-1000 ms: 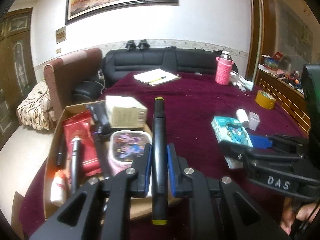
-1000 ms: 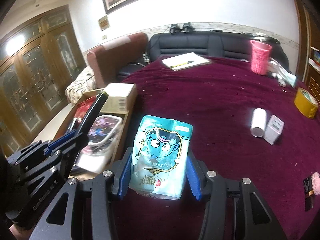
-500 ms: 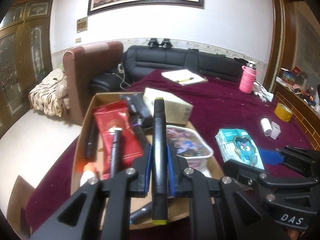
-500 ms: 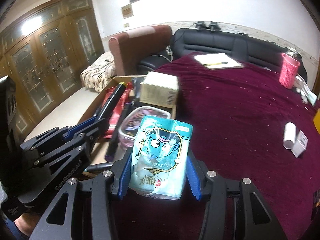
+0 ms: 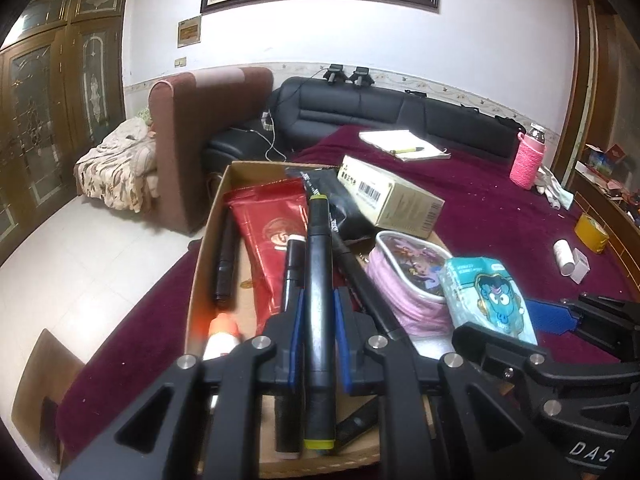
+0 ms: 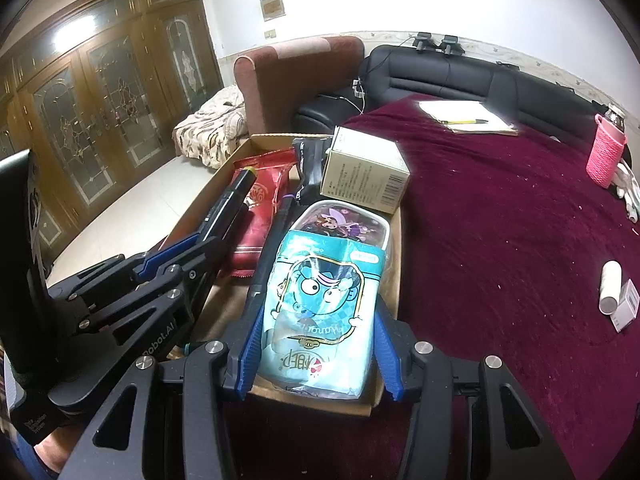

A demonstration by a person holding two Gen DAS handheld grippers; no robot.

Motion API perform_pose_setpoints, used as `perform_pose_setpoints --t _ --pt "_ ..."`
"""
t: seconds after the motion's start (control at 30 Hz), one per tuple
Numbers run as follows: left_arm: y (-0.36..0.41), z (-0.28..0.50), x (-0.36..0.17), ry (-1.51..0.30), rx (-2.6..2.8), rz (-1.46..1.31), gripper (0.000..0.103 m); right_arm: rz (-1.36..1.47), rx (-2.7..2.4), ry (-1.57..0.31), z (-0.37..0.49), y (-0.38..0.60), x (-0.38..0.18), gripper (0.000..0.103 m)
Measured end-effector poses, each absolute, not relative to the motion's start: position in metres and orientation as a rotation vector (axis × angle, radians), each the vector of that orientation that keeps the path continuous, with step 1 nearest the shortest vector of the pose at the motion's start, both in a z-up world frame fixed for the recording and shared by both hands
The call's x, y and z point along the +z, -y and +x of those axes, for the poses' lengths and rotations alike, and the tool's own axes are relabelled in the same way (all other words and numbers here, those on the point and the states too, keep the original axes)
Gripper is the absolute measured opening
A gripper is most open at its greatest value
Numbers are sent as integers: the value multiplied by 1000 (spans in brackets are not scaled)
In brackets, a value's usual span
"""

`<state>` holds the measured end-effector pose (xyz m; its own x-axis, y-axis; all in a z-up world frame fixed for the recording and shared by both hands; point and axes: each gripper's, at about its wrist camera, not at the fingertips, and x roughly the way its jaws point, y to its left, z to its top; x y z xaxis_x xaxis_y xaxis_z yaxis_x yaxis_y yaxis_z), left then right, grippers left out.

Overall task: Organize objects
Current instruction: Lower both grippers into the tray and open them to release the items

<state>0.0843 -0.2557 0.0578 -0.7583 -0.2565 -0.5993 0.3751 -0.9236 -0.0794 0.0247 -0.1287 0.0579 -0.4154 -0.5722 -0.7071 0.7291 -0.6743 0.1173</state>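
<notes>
Marker was clamped lengthwise between the left gripper jaws; the blue snack packet was clamped between the right gripper jaws. Beyond both jaws lay the crowded cardboard box. Step judged: carrying to deposit. Next move calls for finding free space, then releasing.
</notes>
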Motion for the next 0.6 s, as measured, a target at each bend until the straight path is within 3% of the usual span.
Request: perform_pose_setpoints --t 0.6 --pt "260 87 52 -286 -2632 892 15 938 -2106 -305 0 176 66 55"
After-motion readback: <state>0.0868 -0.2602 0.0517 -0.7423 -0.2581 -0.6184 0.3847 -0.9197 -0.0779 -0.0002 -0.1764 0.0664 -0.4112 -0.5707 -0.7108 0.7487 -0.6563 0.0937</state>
